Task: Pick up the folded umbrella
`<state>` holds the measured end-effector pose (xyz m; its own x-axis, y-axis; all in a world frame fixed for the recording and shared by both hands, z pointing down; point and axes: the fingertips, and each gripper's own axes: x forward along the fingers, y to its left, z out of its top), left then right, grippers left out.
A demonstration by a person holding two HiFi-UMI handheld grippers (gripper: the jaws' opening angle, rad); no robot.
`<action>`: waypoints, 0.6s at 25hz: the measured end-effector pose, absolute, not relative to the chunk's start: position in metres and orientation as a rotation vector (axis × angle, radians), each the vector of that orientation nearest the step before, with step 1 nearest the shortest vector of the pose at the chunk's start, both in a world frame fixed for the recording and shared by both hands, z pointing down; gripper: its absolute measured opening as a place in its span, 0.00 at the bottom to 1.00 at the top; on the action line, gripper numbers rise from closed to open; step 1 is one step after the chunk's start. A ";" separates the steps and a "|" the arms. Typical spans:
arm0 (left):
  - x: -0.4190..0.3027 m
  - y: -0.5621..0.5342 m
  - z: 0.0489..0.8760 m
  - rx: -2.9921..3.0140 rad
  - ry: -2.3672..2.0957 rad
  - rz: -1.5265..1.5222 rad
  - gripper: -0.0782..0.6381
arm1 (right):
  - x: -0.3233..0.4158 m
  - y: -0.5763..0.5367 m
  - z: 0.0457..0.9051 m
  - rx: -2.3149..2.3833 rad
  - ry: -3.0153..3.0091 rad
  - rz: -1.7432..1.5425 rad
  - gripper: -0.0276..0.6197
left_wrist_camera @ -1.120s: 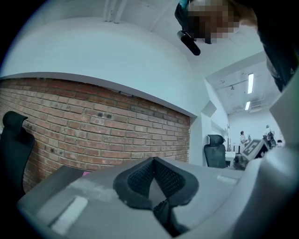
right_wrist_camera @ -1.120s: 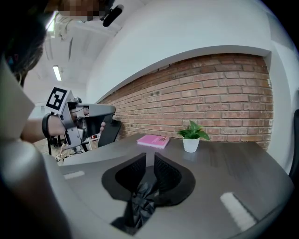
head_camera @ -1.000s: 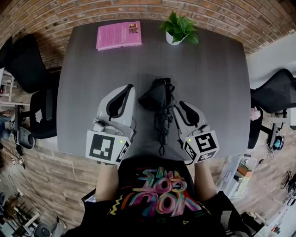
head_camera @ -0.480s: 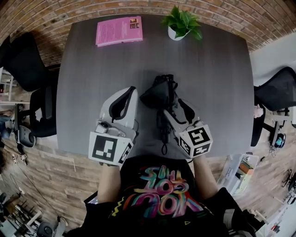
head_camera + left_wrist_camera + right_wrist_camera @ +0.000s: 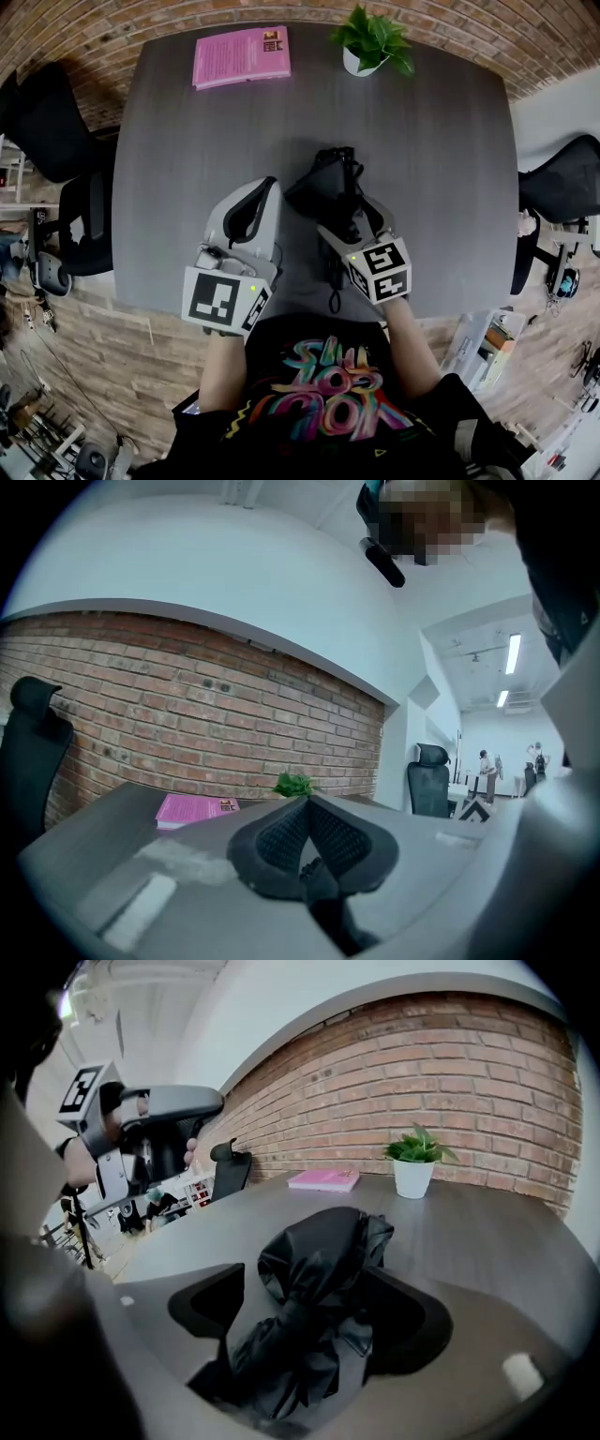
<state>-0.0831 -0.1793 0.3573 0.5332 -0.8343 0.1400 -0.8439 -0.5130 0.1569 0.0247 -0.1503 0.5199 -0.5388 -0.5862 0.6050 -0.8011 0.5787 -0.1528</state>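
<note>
Far L, off the tbl edge, stood a black office chair (image 5: pixel 52 122), w/ brick wall behind it. On the grey tbl (image 5: pixel 187 150), at the far L corner, a pink book (image 5: pixel 241 56) lay flat.

Nearer the person, L of ctr, the left gripper (image 5: pixel 265 185) hung over the tbl, pointing roughly level toward the far side. In the left gripper view its fingers (image 5: pixel 281 832) were pressed together at the tips w/ nothing btw them. It was just beside the umbrella but apart from it.

The folded umbrella (image 5: pixel 323 187), black, lay on the tbl about mid-width, in the near half. Its bunched canopy end pointed away from the person & its strap (image 5: pixel 330 298) trailed toward the near edge.

The right gripper (image 5: pixel 349 214) was tilted down over the umbrella's near part. Its jaws were opening & stood wide, one each side of the black fabric. The L pad (image 5: pixel 211 1302) was clear of it. The R pad looked close against the folds, contact unclear. No grip.

R of that, at the far edge, stood a small green plant in a white pot (image 5: pixel 372 42). Far R, beyond the tbl, was another black chair (image 5: pixel 562 187).
</note>
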 end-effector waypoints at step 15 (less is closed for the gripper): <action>-0.087 -0.185 0.362 2.549 -1.445 0.083 0.11 | 0.017 -0.174 0.587 1.026 -2.121 0.692 0.70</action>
<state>-0.0866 -0.1853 0.3620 0.5176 -0.8421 0.1515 -0.8539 -0.4972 0.1539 0.0168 -0.1739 0.5868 -0.4643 -0.4616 0.7559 -0.8187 0.5493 -0.1674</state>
